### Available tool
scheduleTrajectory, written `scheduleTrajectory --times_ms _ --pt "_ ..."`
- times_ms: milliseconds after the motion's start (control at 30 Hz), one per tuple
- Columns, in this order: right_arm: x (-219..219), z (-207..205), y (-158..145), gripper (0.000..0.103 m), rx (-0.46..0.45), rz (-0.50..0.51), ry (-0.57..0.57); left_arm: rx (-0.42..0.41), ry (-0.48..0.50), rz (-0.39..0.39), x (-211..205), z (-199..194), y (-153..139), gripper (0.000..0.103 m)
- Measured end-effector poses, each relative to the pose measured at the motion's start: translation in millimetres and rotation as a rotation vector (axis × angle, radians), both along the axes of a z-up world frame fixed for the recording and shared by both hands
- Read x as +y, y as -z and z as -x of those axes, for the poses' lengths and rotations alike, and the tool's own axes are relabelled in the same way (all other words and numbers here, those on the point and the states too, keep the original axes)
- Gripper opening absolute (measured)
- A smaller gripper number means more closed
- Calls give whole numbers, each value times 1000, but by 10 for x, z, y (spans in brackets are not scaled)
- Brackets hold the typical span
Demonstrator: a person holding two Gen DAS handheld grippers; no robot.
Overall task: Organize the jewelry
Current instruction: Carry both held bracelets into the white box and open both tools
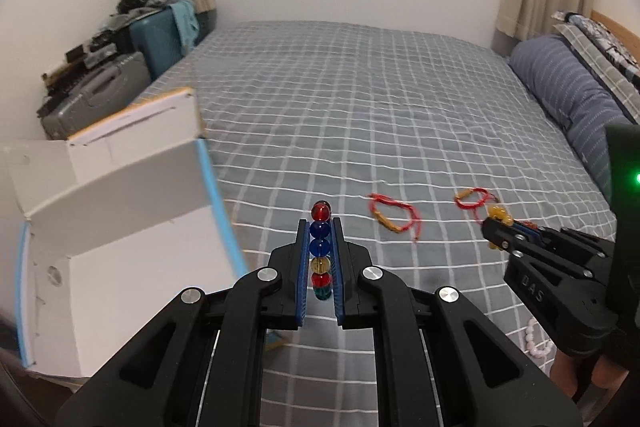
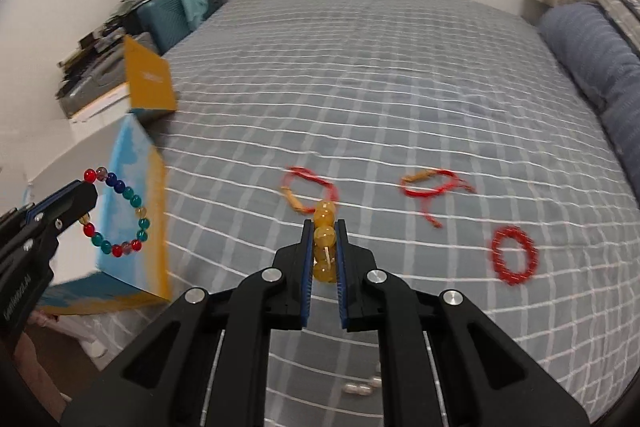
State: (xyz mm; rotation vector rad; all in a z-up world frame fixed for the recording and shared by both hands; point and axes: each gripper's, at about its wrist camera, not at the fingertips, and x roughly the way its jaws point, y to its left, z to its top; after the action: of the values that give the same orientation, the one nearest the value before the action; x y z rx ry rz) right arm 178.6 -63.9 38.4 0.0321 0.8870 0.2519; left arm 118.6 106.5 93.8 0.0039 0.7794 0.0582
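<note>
My left gripper (image 1: pixel 321 227) is shut on a multicoloured bead bracelet (image 1: pixel 321 247), held above the bed beside the open cardboard box (image 1: pixel 120 227). In the right wrist view the bracelet (image 2: pixel 120 215) hangs as a ring from the left gripper (image 2: pixel 90 187) in front of the box (image 2: pixel 136 211). My right gripper (image 2: pixel 324 227) is shut on a yellow bead bracelet (image 2: pixel 324 239); it also shows in the left wrist view (image 1: pixel 498 215). Two red string bracelets (image 2: pixel 310 189) (image 2: pixel 436 187) and a red bead ring (image 2: pixel 514 255) lie on the bed.
The grey checked bedspread (image 1: pixel 360 107) fills the view. Pillows (image 1: pixel 568 83) lie at the right. Suitcases and clutter (image 1: pixel 120 67) stand left of the bed. A pale pink bead bracelet (image 1: pixel 534 341) lies near the bed's front edge, under the right gripper.
</note>
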Motion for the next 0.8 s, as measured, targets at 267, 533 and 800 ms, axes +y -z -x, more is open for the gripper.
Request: scheduleTrajectory --times_ms 267,533,800 --pt "736 -84 -153 9 -12 -3 -92 -13 -110 1 708 145 -133 9" --pt "1749 12 -299 9 -39 -4 -224 -3 -273 -2 1641 388 -62 9" --pt "2716 115 -73 9 4 7 -347 56 -406 20 2315 574 243 10"
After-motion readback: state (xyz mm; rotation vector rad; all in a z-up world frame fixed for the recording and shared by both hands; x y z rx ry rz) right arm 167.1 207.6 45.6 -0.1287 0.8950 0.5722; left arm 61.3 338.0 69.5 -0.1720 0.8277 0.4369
